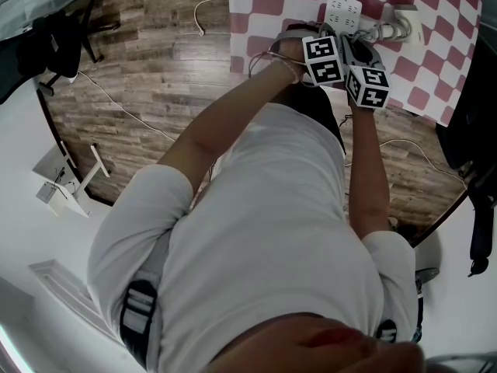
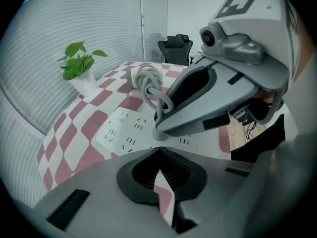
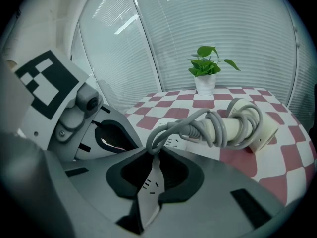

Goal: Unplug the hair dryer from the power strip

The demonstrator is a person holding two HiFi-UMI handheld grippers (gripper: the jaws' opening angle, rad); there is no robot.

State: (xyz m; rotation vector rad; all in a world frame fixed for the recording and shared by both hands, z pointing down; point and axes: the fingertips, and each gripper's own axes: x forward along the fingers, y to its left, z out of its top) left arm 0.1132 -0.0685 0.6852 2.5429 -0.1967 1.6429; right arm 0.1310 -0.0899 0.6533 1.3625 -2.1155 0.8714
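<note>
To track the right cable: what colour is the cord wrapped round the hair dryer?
Light grey cord, on a cream hair dryer; clearest in the right gripper view.

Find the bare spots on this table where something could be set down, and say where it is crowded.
Bare cloth lies between the plant and the power strip, and beside the hair dryer toward the cloth's edge. It is crowded at the power strip, where the left gripper, the right gripper and the cord meet.

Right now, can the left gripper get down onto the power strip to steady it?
Probably yes. The power strip lies bare just ahead of the left gripper; the right gripper, closed at the cord, covers only that part.
</note>
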